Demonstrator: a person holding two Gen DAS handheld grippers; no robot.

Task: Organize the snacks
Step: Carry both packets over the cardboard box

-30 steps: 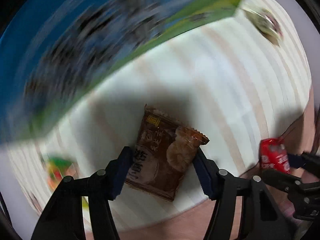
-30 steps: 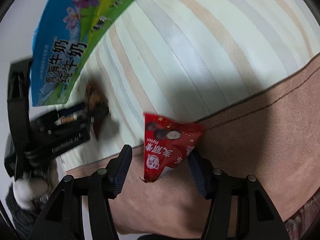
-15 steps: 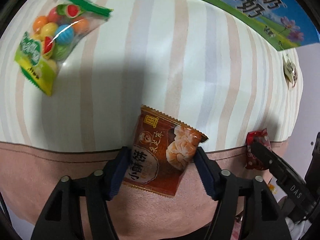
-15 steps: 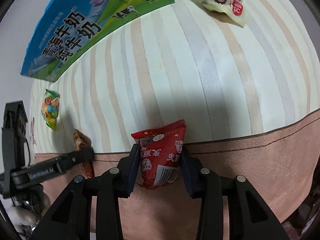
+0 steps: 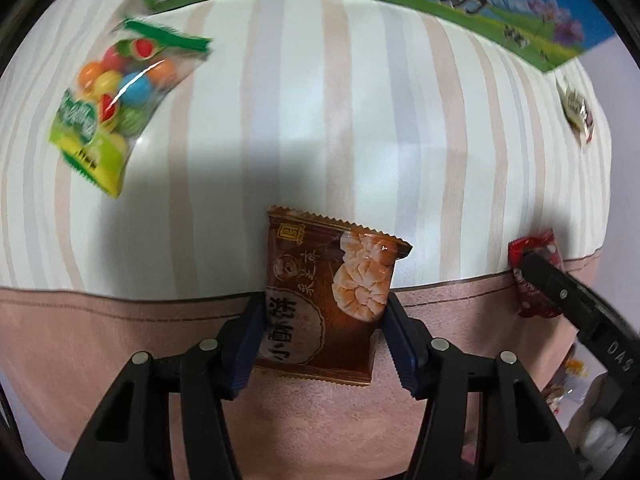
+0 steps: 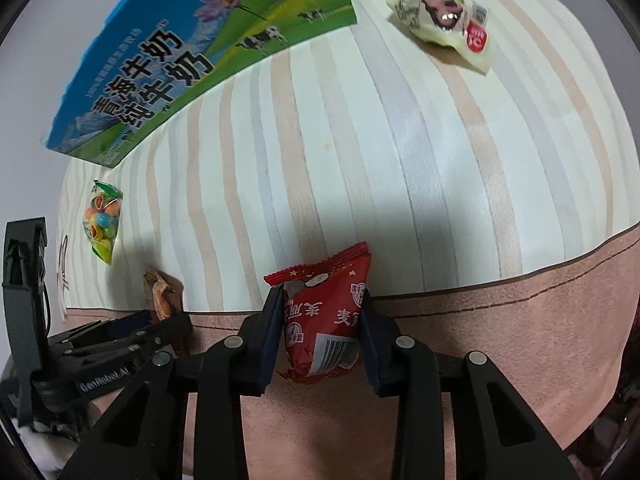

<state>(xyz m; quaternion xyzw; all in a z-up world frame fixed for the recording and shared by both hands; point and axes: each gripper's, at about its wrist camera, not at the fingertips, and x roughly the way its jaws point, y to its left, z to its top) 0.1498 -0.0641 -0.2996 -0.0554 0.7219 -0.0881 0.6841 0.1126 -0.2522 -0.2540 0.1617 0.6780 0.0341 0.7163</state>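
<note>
Left gripper points steeply down at the table; its jaws are closing, blue pads pressed on both side edges of the brown foil snack packet printed with pale pastries. Packet lies across the line where the cream striped tablecloth meets its pink border band.

Right gripper clamped tight, jaws nearly together, on the red foil snack packet with barcode, over the same border line. In the left wrist view that red packet shows at the right edge, partly behind a black finger.

Loose on the cloth: clear bag of coloured ball candies with green trim, far left; cream wrapped sweet with red label, far right. Blue-and-green milk carton box with flowers and cows stands at the back
</note>
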